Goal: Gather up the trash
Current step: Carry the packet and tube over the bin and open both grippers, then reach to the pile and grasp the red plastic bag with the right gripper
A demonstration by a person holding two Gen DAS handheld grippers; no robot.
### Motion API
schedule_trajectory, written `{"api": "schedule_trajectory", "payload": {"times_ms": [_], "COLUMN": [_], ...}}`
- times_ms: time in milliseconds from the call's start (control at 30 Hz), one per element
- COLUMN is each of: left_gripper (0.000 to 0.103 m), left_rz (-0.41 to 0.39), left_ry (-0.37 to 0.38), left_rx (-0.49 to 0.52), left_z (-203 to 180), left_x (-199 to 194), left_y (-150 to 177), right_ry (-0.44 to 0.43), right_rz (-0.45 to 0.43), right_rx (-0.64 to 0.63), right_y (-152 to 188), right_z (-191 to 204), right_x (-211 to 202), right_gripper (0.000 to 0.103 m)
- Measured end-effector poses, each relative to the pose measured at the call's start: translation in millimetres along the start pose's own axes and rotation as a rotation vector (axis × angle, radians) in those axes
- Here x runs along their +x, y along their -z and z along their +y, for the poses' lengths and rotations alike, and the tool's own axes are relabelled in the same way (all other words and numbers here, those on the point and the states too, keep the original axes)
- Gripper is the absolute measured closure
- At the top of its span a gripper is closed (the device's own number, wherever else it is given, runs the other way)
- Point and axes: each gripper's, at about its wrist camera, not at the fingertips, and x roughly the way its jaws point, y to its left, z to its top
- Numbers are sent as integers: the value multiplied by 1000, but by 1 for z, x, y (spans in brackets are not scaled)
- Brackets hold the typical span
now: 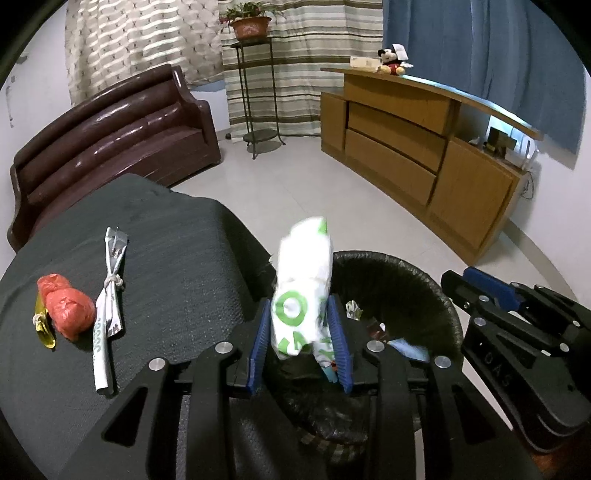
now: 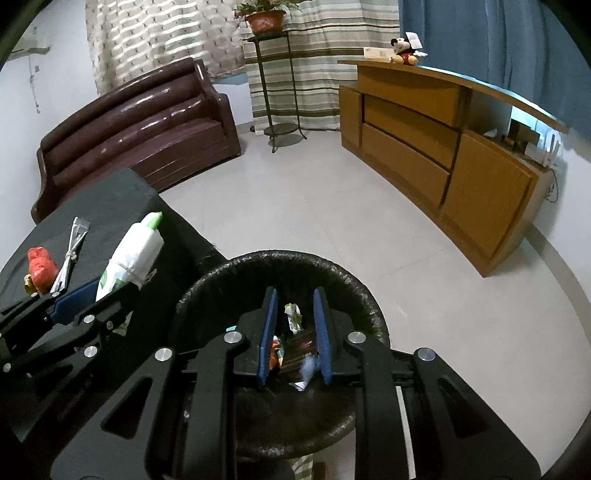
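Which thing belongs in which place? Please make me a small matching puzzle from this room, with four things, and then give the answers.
Things:
1. white and green bag
2. red wad
3. soft toy
4. potted plant

Places:
A. on the wooden cabinet
B. on the tall metal stand
C. between the fingers of the left tool
D. on the black table

Pairs: 1-C, 2-D, 3-A, 4-B.
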Motion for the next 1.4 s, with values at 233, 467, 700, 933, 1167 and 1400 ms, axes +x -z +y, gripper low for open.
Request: {"api": "schedule_trajectory", "payload": {"times_ms": [233,467,700,933,1167,1400], "left_gripper": [54,50,49,48,47,46], "left_rz": [-2,-6,-13,-6,0,8], "left_ry": [-5,-8,-27,-79,-152,-235], "left_rx": [-21,-34,-59,-111,-176,-250], "left_z": [5,10,27,62,105,152], "left_x": [-3,-7,-19,-30,-39,-45], "left_y": [0,0,4,12,23,36], "right_ry": [10,15,-7,-56,-97,-137], "right_rz": [-11,-15,-31,-23,-10,-6], "right_rx": [16,27,39,24,-28,-90], "right_y": [-1,0,0,1,1,-3], "right_z": [-5,-4,0,16,46,84], "right_x": [-1,-3,-9,-11,-13,-12], "right_gripper": [66,54,43,41,39,37]}}
